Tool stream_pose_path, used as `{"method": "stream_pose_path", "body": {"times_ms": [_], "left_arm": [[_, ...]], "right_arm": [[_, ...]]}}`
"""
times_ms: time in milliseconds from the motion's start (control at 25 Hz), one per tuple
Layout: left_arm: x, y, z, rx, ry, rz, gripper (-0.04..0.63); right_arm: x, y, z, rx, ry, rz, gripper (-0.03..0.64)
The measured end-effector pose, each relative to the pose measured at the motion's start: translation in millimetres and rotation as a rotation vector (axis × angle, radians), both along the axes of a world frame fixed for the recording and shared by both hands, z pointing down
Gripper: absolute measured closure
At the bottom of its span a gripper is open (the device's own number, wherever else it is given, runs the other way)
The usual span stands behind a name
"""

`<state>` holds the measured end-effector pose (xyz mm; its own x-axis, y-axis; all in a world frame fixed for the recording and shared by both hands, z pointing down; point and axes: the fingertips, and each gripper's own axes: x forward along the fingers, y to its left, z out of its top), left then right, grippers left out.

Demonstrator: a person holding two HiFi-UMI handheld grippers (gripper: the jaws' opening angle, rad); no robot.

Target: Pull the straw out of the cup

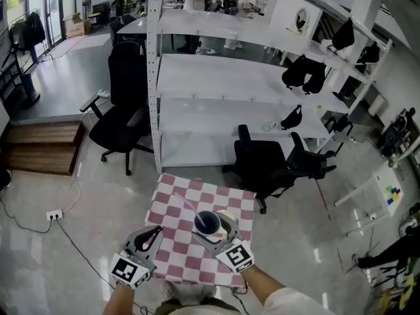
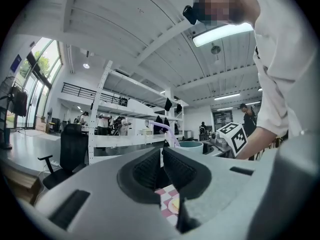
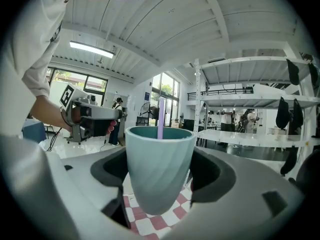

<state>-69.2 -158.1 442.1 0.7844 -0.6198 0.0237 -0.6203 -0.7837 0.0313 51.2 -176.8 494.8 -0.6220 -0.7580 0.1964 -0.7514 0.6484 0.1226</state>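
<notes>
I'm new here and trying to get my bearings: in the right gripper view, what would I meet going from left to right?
left gripper → cup → white shelves

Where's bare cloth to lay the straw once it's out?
The far strip of the checkered cloth, toward the shelving, is bare; so is the left side between left gripper and cup. Near right is crowded: right gripper, cup with straw, and a pale yellow item.
</notes>
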Motion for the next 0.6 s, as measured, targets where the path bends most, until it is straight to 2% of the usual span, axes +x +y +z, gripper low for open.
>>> {"method": "stream_pose_path", "body": {"times_ms": [80,160,400,600], "left_arm": [[3,1,-3,0.005,-0.003,0.022,0.546],[5,2,-3,0.003,-0.005,0.043,0.533],[18,8,-9,-0.074,0.085,0.184,0.344],[20,0,-19,-0.096,0.132,0.22,0.33]], "right_arm": [[0,-1,-2,0.0,0.003,-0.002,0.241],[0,-3,-4,0.007,0.006,-0.006,0.241],[0,-1,-9,0.011,0.011,-0.028,0.241],[0,-1,-19,0.015,0.011,-0.04,0.241]]}}
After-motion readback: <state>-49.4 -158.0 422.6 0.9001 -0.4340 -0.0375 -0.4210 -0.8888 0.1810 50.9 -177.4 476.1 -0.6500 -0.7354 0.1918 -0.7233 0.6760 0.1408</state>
